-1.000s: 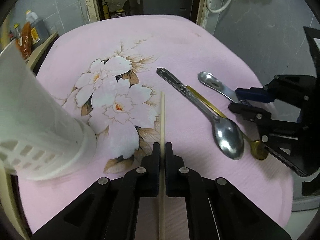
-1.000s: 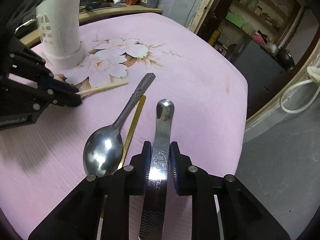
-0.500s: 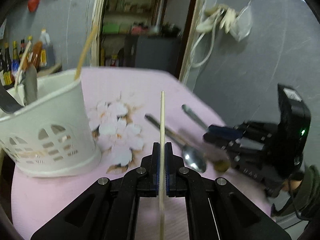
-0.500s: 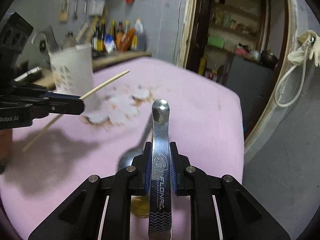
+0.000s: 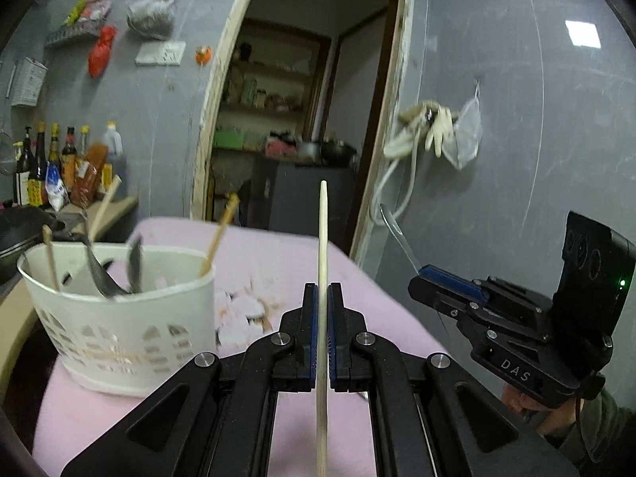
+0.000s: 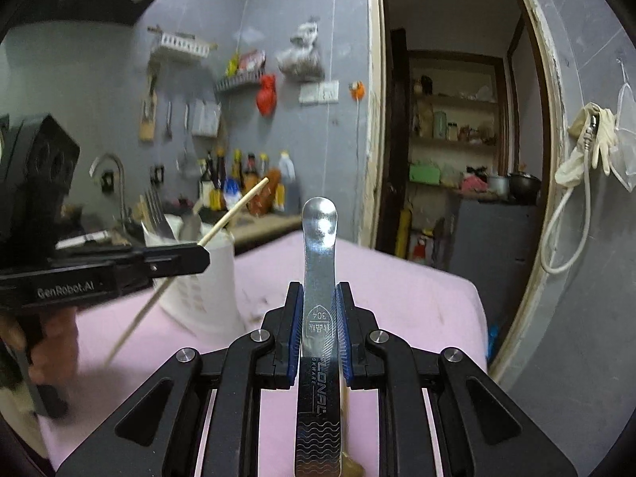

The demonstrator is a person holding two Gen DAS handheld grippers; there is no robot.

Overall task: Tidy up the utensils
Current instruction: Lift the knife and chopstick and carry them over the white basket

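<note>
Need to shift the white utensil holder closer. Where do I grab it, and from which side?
Pinch the white utensil holder at its top rim, coming from above on the near side, where it is bare. Its walls look too wide to span, and chopsticks and spoons lean along the far rim.

White utensil basket stands on pink tablecloth.

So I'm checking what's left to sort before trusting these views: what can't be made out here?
- Table near side: left wrist view, covered by the left hand-held gripper holding the chopstick; anything lying there is hidden.
- White basket contents: left wrist view, blurred, so no count.
- Steel utensil lower end: right wrist view, cut off by the bottom edge under the right hand-held gripper.
- Floral print: smeared by blur.
</note>
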